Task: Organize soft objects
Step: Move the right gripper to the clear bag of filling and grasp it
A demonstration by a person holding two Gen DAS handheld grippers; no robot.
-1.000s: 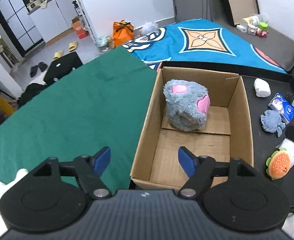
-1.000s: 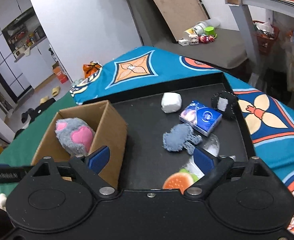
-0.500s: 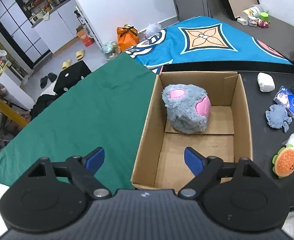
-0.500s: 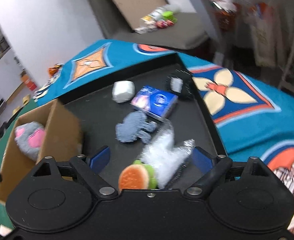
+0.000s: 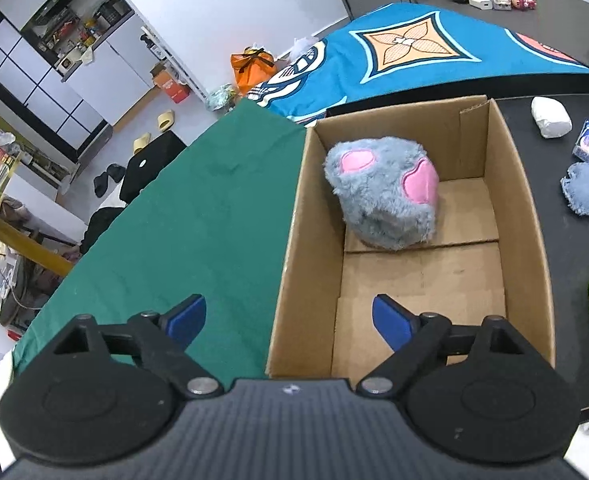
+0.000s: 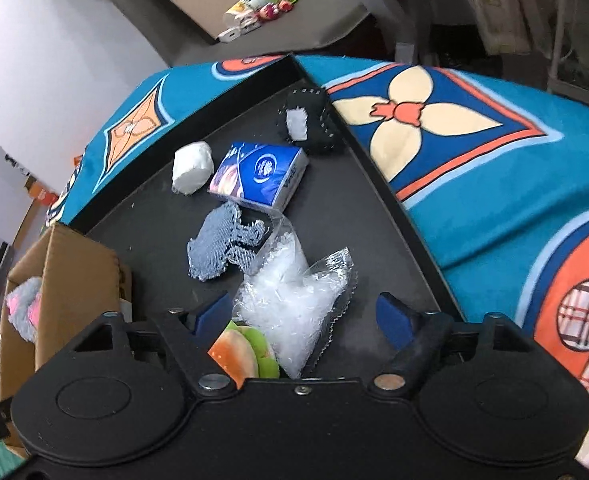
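1. Soft toys lie on a black tray [image 6: 374, 168]; a grey plush [image 5: 382, 196] sits in the cardboard box [image 5: 290, 240].
2. Left gripper [image 5: 288, 318] is apart, empty.
3. Right gripper [image 6: 304, 316], just closing, straddles a plastic bag [image 6: 290, 300] without pinching.
4. Blue patterned cloth [image 6: 494, 168] and green cloth [image 5: 198, 216] cover the table.

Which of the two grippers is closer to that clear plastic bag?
The right gripper: the clear bag lies between its open jaws, which have just been closing. The left gripper hangs over the cardboard box's near corner, away from the bag.

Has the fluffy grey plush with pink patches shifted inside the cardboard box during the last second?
No. The grey plush sits in the same far-left corner of the cardboard box, against its left wall, as before; only the camera view shifted.
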